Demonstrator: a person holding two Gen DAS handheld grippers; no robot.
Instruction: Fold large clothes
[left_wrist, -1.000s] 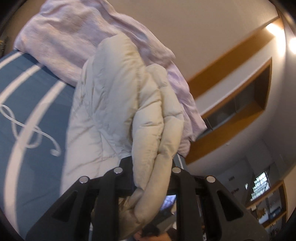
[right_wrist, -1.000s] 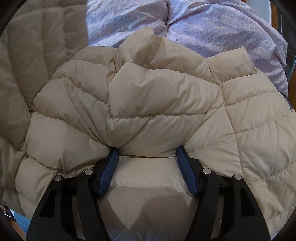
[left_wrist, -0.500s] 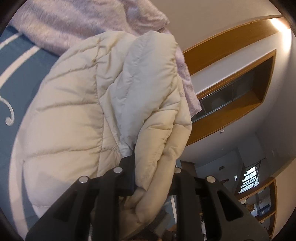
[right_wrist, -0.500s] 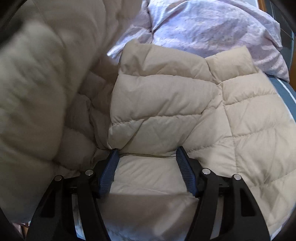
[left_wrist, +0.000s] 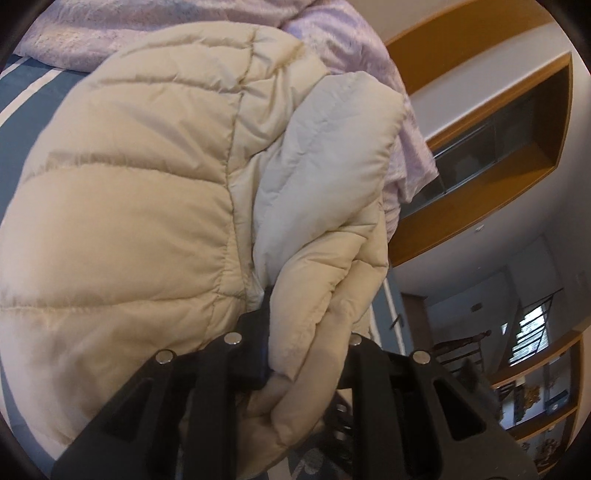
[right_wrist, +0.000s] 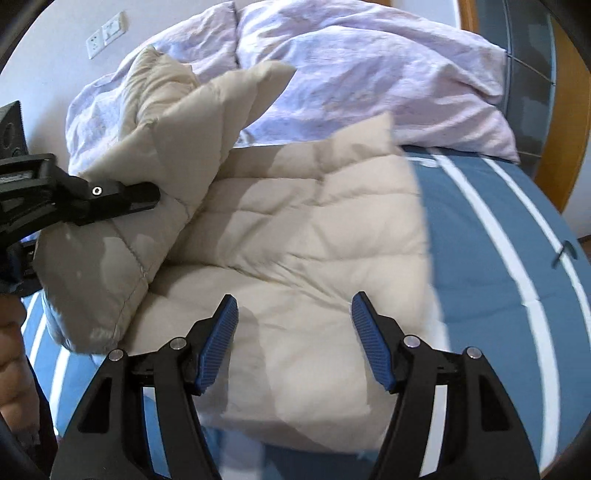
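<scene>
Blue bedding with white stripes covers one bed (right_wrist: 491, 236), and one rumpled lilac quilt (right_wrist: 362, 77) is heaped at its far end against the wall. One cream puffer jacket (right_wrist: 295, 258) lies spread on the bed, its far edge touching the quilt. Two grippers are in sight. The left gripper (left_wrist: 306, 332) has its fingers clamped on a bunched fold of the jacket; in the left wrist view the padded cloth fills the narrow gap between them and spills out on both sides. From the right wrist view this same gripper reaches in from the left edge and holds one flap of the jacket lifted and doubled over the flat part. The right gripper (right_wrist: 293, 336) hangs above the near part of the jacket with its two blue-padded fingers (right_wrist: 218, 343) spread wide, nothing between them. One wall socket plate (right_wrist: 105, 35) shows on the white wall.
</scene>
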